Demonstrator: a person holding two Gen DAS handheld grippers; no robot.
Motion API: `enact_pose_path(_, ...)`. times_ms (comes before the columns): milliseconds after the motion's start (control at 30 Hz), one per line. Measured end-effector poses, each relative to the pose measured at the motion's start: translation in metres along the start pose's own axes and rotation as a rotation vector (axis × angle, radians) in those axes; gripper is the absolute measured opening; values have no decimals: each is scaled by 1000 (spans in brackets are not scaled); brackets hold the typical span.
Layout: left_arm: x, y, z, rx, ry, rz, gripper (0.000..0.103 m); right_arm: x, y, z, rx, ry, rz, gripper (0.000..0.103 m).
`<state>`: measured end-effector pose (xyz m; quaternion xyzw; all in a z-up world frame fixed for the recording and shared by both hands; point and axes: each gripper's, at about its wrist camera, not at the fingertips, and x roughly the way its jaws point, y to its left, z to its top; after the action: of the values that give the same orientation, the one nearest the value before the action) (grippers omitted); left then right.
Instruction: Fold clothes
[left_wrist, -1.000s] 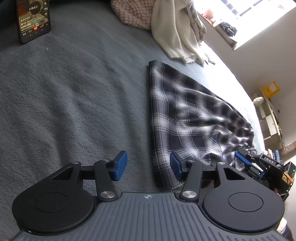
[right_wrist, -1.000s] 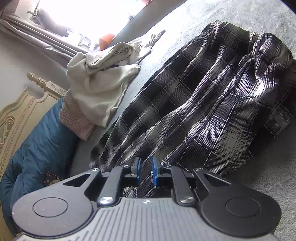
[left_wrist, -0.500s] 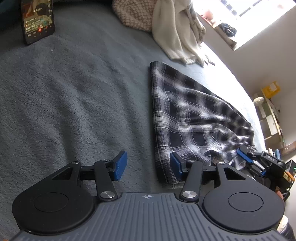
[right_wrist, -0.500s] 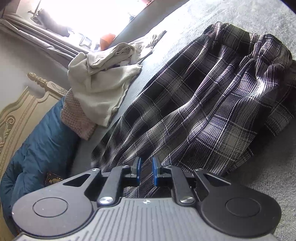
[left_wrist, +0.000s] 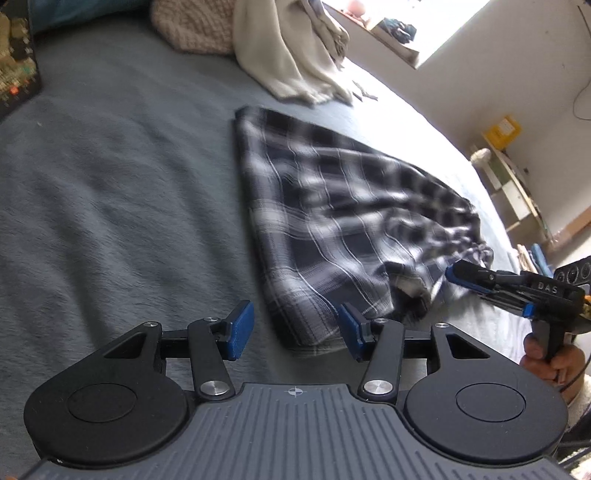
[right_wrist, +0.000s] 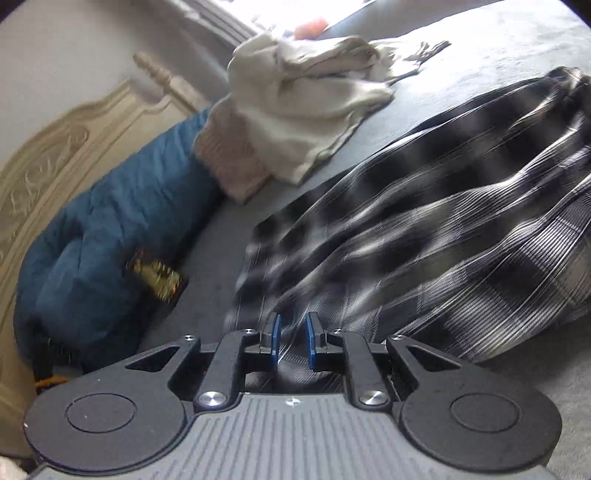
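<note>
A dark plaid garment (left_wrist: 332, 206) lies lengthwise on the grey bed blanket (left_wrist: 110, 184), blurred by motion. My left gripper (left_wrist: 293, 328) is open, and the garment's near corner lies in front of the gap between its blue pads, close to the right one. In the left wrist view my right gripper (left_wrist: 452, 275) sits at the garment's bunched right end, held by a hand (left_wrist: 546, 360). In its own view the right gripper (right_wrist: 292, 341) has its pads close together with plaid cloth (right_wrist: 443, 229) between them.
A cream garment (left_wrist: 288, 55) and a pink knit (left_wrist: 192, 26) are heaped at the far end of the bed. A phone (left_wrist: 16, 70) leans at the far left. A blue duvet (right_wrist: 103, 221) lies against the carved headboard (right_wrist: 55, 147). Shelves stand beyond the bed's right side.
The right gripper has swung with the plaid cloth, so its view now faces the headboard more. The garment's right end has shifted. The left gripper has come closer to the near corner.
</note>
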<state>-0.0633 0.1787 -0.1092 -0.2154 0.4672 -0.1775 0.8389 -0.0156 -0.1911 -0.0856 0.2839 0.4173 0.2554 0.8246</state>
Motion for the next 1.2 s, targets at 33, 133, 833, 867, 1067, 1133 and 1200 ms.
enact_pose_path(33, 3, 0, 0, -8, 10, -12, 49, 0, 2, -2, 17, 14, 2, 18)
enact_pose_path(133, 8, 4, -2, -48, 37, -53, 49, -2, 2, -8, 104, 48, 12, 27)
enact_pose_path(833, 27, 38, -2, -394, 95, -160, 7, -14, -94, -35, 686, -83, 39, 43)
enact_pose_path(867, 26, 37, 1, -371, 99, -137, 7, -12, -89, -34, 659, -70, 37, 43)
enact_pose_path(1067, 33, 32, 4, -256, 108, -56, 8, -1, -59, -23, 479, 26, 26, 43)
enact_pose_path(1133, 34, 32, 3, -246, 105, -52, 9, 2, -48, -20, 419, 58, 22, 43)
enact_pose_path(1200, 35, 34, 2, -253, 104, -59, 10, 6, -38, -16, 358, 90, 18, 43)
